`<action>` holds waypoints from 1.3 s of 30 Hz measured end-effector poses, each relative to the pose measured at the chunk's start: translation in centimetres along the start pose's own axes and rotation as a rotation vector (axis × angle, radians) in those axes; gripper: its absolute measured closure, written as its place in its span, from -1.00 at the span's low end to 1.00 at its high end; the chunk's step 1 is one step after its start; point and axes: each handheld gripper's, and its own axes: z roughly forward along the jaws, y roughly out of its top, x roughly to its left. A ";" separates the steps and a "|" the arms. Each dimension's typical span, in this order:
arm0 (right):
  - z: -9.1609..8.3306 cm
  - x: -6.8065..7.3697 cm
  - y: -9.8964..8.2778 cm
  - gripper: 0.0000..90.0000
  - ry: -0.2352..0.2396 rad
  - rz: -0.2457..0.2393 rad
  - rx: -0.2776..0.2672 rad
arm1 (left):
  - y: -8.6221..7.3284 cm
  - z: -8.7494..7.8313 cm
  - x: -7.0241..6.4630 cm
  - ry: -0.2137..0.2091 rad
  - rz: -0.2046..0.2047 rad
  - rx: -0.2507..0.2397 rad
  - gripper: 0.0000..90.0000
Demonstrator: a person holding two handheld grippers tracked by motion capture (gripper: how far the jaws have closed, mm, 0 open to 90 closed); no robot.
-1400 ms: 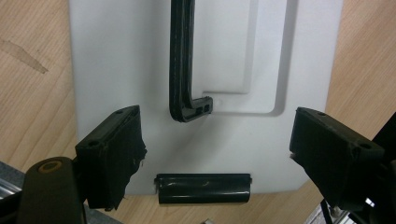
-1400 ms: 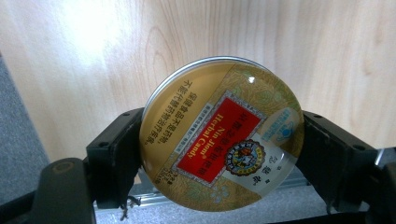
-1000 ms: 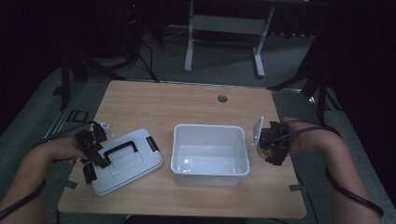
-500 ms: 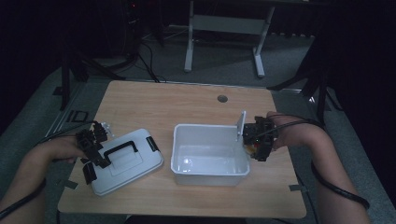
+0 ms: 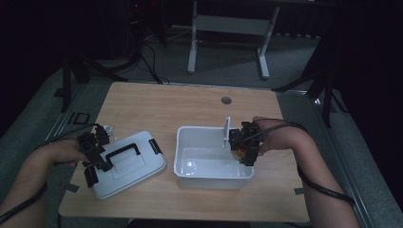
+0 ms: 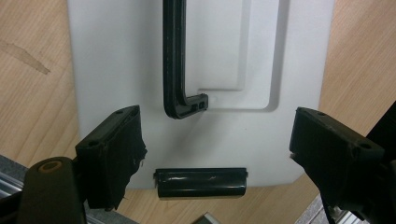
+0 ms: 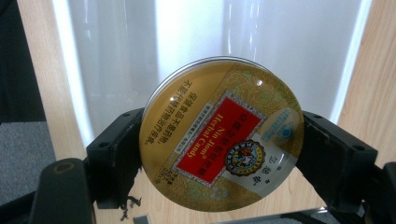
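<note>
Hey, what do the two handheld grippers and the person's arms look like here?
Both the left gripper and the right gripper are black, each with two blocky, angular jaws with small screw holes. A dark cable trails from each along the forearm. The forearms are bare, with no sleeves in view.

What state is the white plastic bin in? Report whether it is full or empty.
Empty: the white plastic bin shows a bare floor; the round gold candy tin is held above it.

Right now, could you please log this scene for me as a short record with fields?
held item: round candy tin
holder: right gripper, jaws clamped on the tin's edges
tin position: above the open white bin
left gripper: jaws open over the lid
lid: flat on the table, beside the bin, black handle up
</note>
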 end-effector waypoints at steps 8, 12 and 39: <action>1.3 -0.3 1.2 -0.55 0.012 -0.001 0.001 | 0.0 0.1 0.1 0.000 0.003 0.008 -0.63; 3.1 -0.9 1.4 -0.55 0.035 0.014 0.007 | 0.1 0.2 0.0 -0.005 0.004 0.005 -0.63; 10.3 0.0 2.0 -0.55 0.094 0.010 0.097 | 0.1 0.6 0.0 -0.025 0.007 0.014 -0.63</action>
